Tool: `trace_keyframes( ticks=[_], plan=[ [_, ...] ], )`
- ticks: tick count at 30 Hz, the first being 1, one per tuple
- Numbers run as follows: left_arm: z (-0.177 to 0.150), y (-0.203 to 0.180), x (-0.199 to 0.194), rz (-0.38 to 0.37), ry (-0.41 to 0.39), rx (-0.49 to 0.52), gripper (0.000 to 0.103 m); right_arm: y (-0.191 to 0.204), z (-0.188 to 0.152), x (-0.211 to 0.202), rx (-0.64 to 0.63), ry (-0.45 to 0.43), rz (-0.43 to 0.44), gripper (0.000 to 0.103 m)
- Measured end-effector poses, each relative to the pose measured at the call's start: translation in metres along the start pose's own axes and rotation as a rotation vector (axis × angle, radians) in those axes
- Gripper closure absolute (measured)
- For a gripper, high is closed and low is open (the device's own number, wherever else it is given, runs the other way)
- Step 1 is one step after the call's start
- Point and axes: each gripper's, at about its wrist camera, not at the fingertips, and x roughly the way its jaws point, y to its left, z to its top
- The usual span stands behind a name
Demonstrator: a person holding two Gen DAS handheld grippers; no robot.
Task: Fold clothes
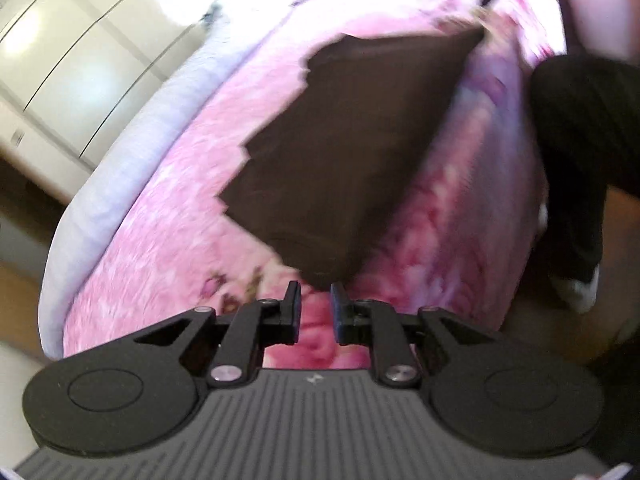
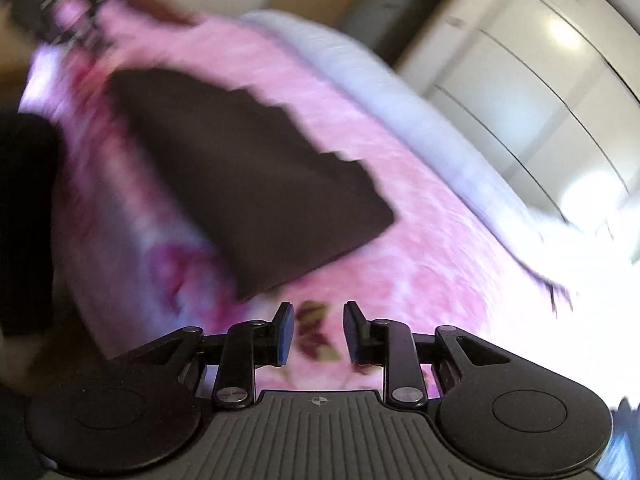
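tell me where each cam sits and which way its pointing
Left wrist: rides the left gripper, angled down over the pink bedspread at the brown folded garment; jaws open with nothing between them, a dark-trousered leg at right.
Right wrist: rides the right gripper, angled down at the same brown folded garment; jaws open on nothing.
Shared: garment, bedspread, white wardrobe.

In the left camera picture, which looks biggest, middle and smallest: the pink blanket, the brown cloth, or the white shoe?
1. Pink blanket
2. Brown cloth
3. White shoe

That is only how they look in this picture; the fisheye lens bends sizes near the edges.
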Motion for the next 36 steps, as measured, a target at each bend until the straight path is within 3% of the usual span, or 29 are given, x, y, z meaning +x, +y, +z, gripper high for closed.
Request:
trace_keyframes(
  ticks=[3,9,12,15,19,23,25,27,30,32,36],
  plan=[
    [0.019,0.025,0.009,0.001,-0.035,-0.088,0.088,-0.019,0.015,-0.001,0.153,-0.058,0.023,0.057],
    [0.066,0.066,0.063,-0.093,-0.092,-0.275,0.088,-0.036,0.059,0.036,0.353,-0.121,0.184,0.056],
    [0.086,0.075,0.097,-0.157,-0.114,-0.326,0.088,-0.051,0.073,0.066,0.411,-0.079,0.22,0.056],
    [0.099,0.08,0.141,-0.205,-0.083,-0.333,0.088,-0.068,0.083,0.1,0.457,-0.051,0.223,0.056],
    [0.095,0.08,0.195,-0.226,0.058,-0.32,0.092,-0.091,0.09,0.152,0.474,-0.017,0.217,0.056],
    [0.082,0.081,0.2,-0.245,0.034,-0.382,0.092,-0.099,0.082,0.22,0.487,0.09,0.267,0.056],
    [0.078,0.082,0.196,-0.245,0.025,-0.404,0.092,-0.114,0.075,0.232,0.566,0.085,0.326,0.055],
    [0.075,0.083,0.194,-0.242,0.017,-0.43,0.092,-0.125,0.07,0.227,0.627,0.08,0.352,0.055],
    [0.076,0.082,0.184,-0.214,0.026,-0.437,0.092,-0.132,0.069,0.192,0.704,0.017,0.274,0.055],
    [0.08,0.076,0.18,-0.188,0.058,-0.425,0.092,-0.129,0.07,0.169,0.732,-0.013,0.269,0.055],
    [0.085,0.065,0.174,-0.137,0.115,-0.411,0.092,-0.092,0.072,0.123,0.699,-0.03,0.292,0.055]
  ],
)
